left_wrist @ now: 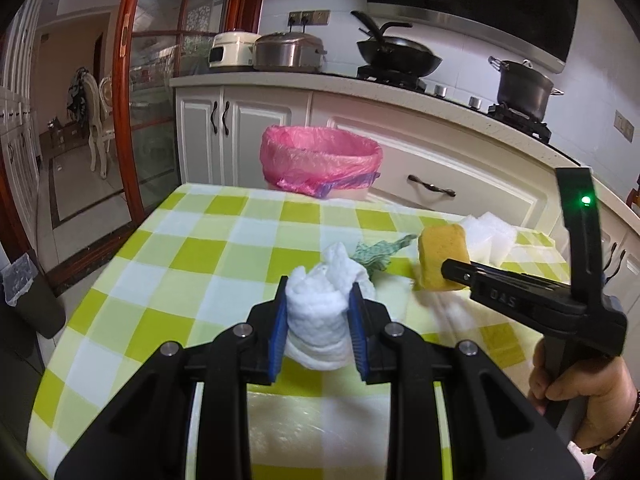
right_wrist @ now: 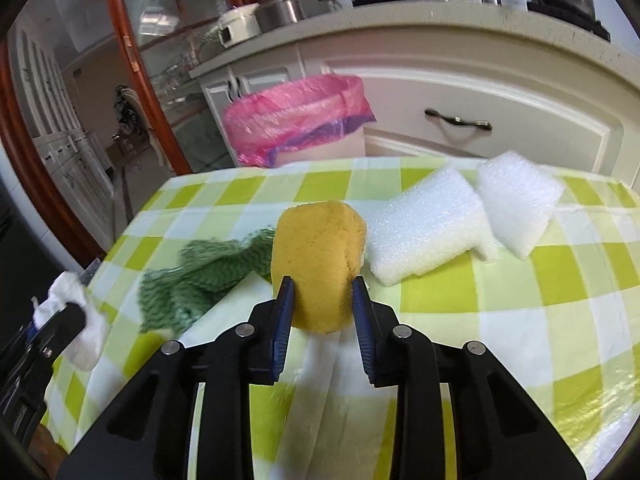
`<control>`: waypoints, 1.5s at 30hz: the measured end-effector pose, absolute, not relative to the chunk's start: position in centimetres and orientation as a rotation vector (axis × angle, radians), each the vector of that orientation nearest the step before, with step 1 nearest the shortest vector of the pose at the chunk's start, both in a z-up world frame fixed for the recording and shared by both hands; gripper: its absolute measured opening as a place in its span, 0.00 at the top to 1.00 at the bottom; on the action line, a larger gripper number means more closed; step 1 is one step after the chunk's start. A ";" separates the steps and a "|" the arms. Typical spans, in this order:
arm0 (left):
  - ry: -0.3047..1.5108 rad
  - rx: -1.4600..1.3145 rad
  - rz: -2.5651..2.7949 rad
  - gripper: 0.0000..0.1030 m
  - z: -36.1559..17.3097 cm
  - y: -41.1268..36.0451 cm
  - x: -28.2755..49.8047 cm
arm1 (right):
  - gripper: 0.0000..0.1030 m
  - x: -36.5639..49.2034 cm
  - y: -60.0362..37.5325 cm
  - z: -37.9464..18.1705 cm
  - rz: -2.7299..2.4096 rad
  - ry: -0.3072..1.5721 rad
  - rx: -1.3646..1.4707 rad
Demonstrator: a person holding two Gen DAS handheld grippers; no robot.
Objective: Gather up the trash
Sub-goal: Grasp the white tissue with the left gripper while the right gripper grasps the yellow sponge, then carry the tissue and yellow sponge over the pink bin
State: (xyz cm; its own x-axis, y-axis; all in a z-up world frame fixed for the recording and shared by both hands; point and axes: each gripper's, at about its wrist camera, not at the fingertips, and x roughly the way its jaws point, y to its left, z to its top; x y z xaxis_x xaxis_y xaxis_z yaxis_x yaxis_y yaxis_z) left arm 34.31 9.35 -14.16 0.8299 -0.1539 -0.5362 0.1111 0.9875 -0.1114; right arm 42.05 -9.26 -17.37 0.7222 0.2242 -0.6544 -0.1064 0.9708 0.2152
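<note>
Two pairs of tongs, both full: my left gripper pinches a fluffy white wad of tissue, my right gripper squeezes a porous yellow sponge, blue pads narrowly spread on each. Beside the sponge lies a crinkled green cloth; only the right view fully shows two white foam blocks toward the table's far right edge. The pink-lined bin stands beyond the far edge.
</note>
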 end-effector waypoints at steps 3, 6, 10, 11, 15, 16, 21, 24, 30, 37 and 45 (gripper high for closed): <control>0.555 -0.067 -0.146 0.74 -13.2 8.8 33.1 | 0.72 39.7 -10.0 -16.0 0.206 0.713 0.160; 0.537 -0.068 -0.151 0.74 -12.3 8.1 31.8 | 0.72 36.9 -10.9 -14.7 0.223 0.681 0.145; 0.512 -0.070 -0.166 0.74 -11.1 6.6 29.7 | 0.72 33.3 -12.5 -13.1 0.241 0.647 0.147; 0.506 -0.075 -0.174 0.74 -10.8 6.1 29.1 | 0.72 32.3 -13.0 -12.7 0.250 0.635 0.150; 0.483 -0.098 -0.211 0.74 -9.6 4.1 26.8 | 0.72 28.8 -14.1 -11.0 0.272 0.576 0.137; 0.476 -0.102 -0.221 0.74 -9.2 3.5 26.2 | 0.72 28.1 -14.4 -10.5 0.276 0.561 0.134; 0.446 -0.102 -0.280 0.74 -7.6 0.8 23.3 | 0.72 24.7 -16.1 -8.5 0.308 0.485 0.133; 0.426 -0.088 -0.302 0.74 -6.8 -0.4 22.1 | 0.72 23.2 -16.9 -7.3 0.331 0.443 0.145; 0.390 -0.078 -0.300 0.74 -5.1 -0.9 21.3 | 0.72 22.2 -18.0 -5.6 0.352 0.394 0.160; 0.340 -0.054 -0.285 0.74 -3.2 -0.7 22.4 | 0.72 23.1 -17.4 -3.8 0.396 0.350 0.135; 0.288 -0.046 -0.272 0.74 -0.3 0.6 26.6 | 0.72 27.6 -17.0 -1.1 0.423 0.305 0.131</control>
State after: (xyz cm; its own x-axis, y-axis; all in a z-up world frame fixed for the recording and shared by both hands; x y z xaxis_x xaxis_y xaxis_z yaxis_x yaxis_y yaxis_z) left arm 26.62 0.56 -0.34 0.9226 -0.2711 -0.2745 0.2580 0.9625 -0.0835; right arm 27.62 -17.01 -1.05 0.8673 0.4220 -0.2640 -0.3830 0.9045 0.1875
